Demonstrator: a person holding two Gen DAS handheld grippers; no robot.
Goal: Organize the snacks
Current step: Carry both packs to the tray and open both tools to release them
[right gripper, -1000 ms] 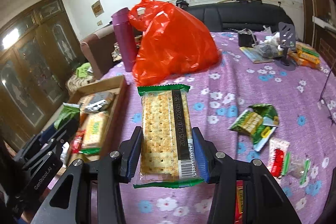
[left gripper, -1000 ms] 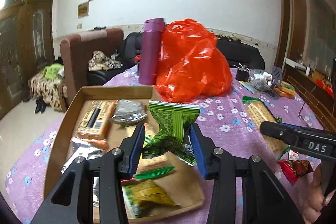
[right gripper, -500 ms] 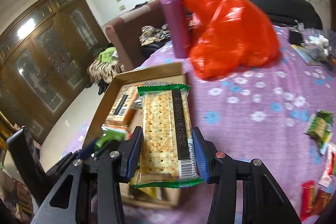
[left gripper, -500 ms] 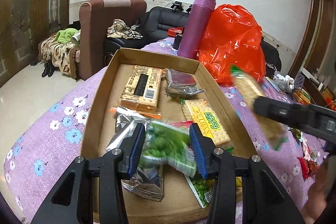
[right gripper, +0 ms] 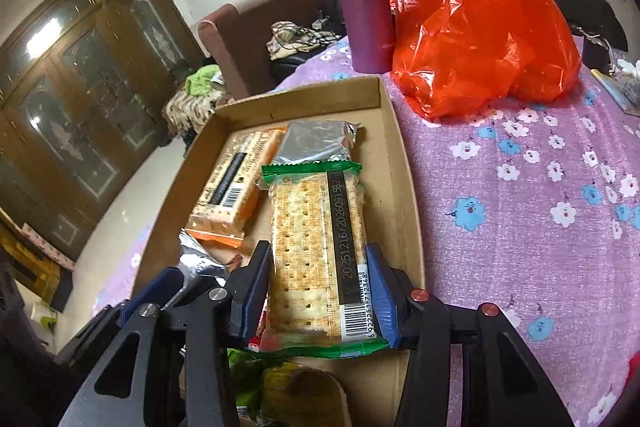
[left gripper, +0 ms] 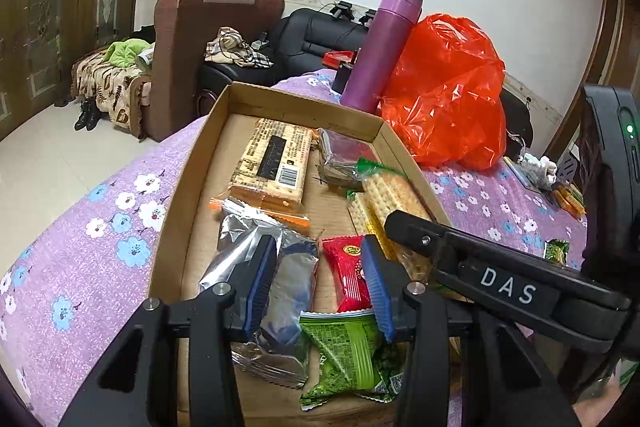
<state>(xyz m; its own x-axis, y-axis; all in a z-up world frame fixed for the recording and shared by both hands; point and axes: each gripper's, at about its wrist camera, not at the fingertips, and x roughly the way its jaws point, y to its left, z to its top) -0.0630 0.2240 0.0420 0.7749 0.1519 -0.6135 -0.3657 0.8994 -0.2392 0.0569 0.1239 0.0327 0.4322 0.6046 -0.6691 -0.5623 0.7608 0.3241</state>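
Green packet (left gripper: 352, 359) dropped into box (left gripper: 176, 211); cracker pack (right gripper: 320, 251) now over it.

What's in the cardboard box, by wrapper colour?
Orange cracker pack: 1
Green-trimmed cracker packs: 2, one in right tool
Silver foil packs: 3, near two overlap
Red packet: 1
Green crinkled packet: 1
Total: 8

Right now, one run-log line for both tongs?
left tongs: open, over box | right tongs: shut on cracker pack, over box | green pack: in box
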